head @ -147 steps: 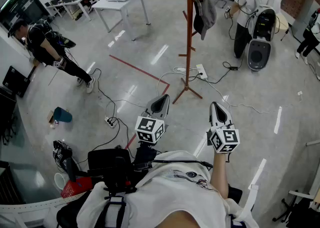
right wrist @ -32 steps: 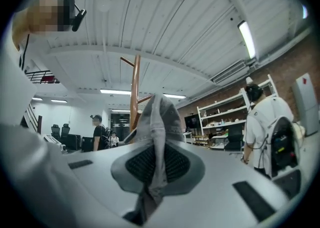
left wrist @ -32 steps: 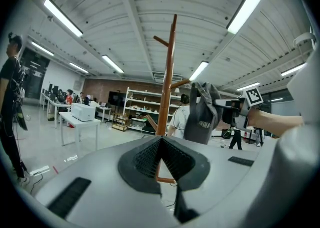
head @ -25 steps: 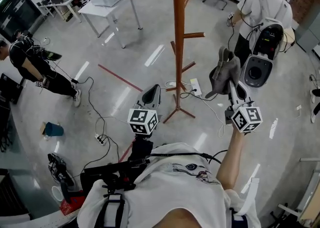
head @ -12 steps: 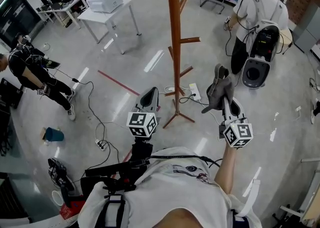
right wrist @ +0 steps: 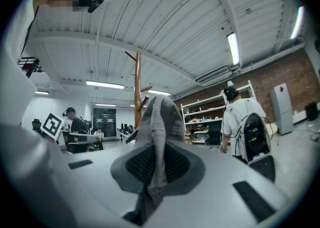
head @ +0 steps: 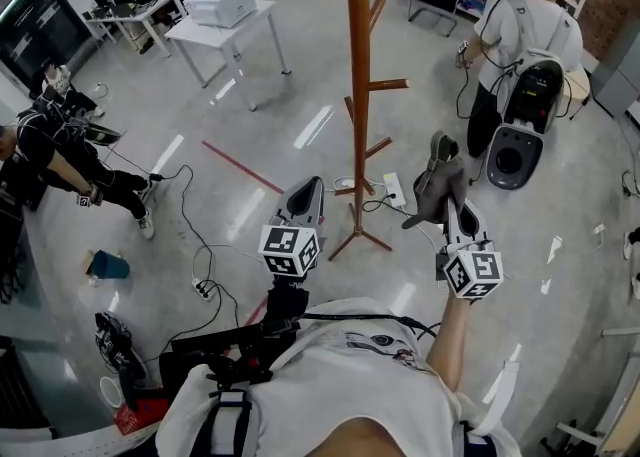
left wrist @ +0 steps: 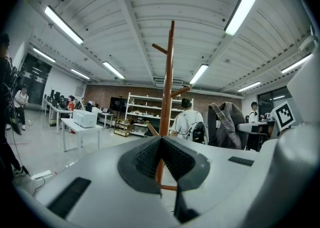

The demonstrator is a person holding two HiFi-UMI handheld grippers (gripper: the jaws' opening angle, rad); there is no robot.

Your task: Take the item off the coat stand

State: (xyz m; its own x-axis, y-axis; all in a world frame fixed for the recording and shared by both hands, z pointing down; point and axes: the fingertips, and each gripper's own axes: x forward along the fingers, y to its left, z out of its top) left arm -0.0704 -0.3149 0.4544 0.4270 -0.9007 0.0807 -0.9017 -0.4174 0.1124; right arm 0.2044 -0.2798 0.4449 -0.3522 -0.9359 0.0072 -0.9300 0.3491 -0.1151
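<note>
The brown wooden coat stand (head: 358, 95) rises from the floor ahead of me, its pegs bare. A grey garment (head: 438, 180) hangs clear of it on the right, with my right gripper (head: 453, 207) shut on a fold of it. In the right gripper view the cloth (right wrist: 159, 122) is pinched between the dark pads, the coat stand (right wrist: 137, 92) behind it. My left gripper (head: 309, 185) is shut on nothing, left of the stand's base. In the left gripper view the stand (left wrist: 167, 87) shows past the closed tips, with the garment (left wrist: 227, 122) to the right.
A power strip (head: 395, 188) and cables lie by the stand's feet. A white table (head: 200, 35) with a printer stands at the back left. A person in a white shirt (head: 525, 30) stands at the right over a grey machine (head: 510, 150). Other people are at the left.
Several seconds ago the garment hung on the stand; now my right gripper holds it. Over the last second that gripper came down and slightly left with it. The left gripper barely moved.
</note>
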